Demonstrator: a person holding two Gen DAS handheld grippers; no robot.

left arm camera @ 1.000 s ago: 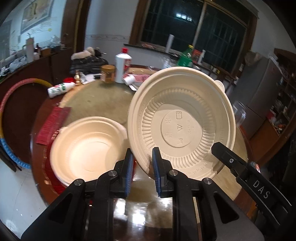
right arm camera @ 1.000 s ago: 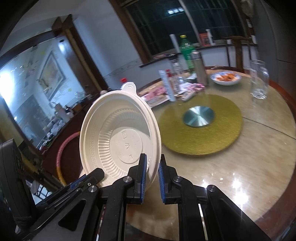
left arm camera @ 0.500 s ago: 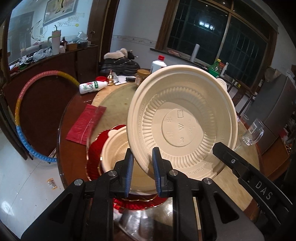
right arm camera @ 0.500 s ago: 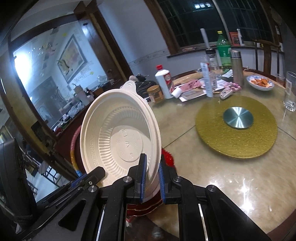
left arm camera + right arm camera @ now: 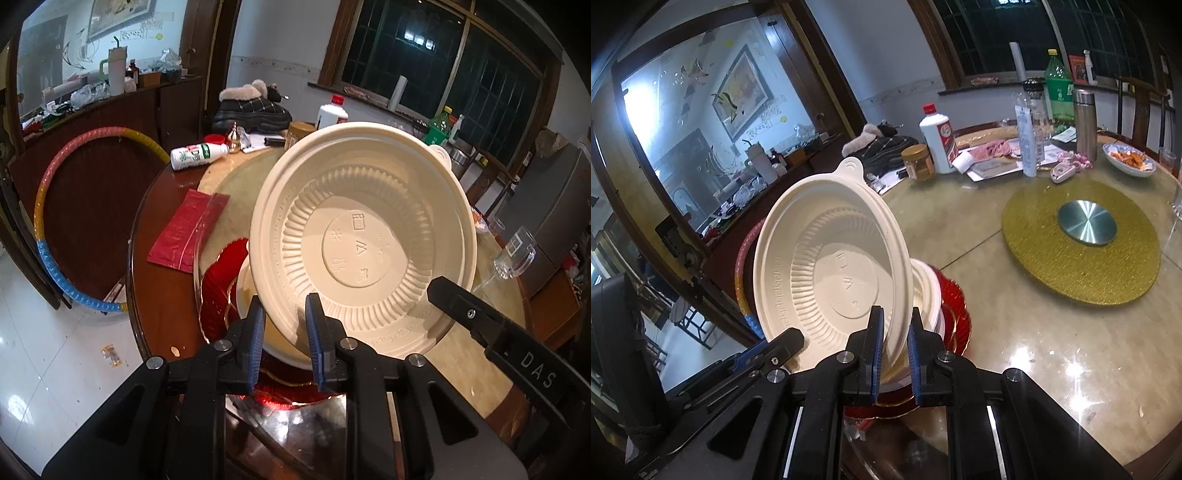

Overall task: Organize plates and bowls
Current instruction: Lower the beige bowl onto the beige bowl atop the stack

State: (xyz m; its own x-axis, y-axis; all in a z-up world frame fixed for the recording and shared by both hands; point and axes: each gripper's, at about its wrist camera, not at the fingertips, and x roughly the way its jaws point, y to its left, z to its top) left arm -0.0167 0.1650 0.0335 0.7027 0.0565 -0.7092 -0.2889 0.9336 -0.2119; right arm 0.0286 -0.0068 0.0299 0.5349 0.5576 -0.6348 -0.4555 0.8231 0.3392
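A cream disposable bowl (image 5: 362,243) is held up on edge with its ribbed underside toward the left wrist camera. My left gripper (image 5: 284,332) is shut on its lower rim. In the right wrist view my right gripper (image 5: 894,332) is shut on another part of the bowl's (image 5: 827,269) rim. One black finger (image 5: 461,302) of the right gripper shows at the bowl's right side. Just behind and below the held bowl, a second cream bowl (image 5: 925,291) sits on a stack of red gold-edged plates (image 5: 218,280) near the table edge, mostly hidden.
A red packet (image 5: 188,229) and a lying white bottle (image 5: 195,157) are left of the stack. A gold turntable mat (image 5: 1082,243) fills the table's middle, with bottles, a jar and a dish of food (image 5: 1128,158) beyond. A wine glass (image 5: 517,251) stands right; a hoop (image 5: 48,221) leans beside the table.
Both grippers carried the tilted bowl sideways over the second bowl. That bowl, earlier in full view to the left, is now mostly covered, and the red plates have come into view.
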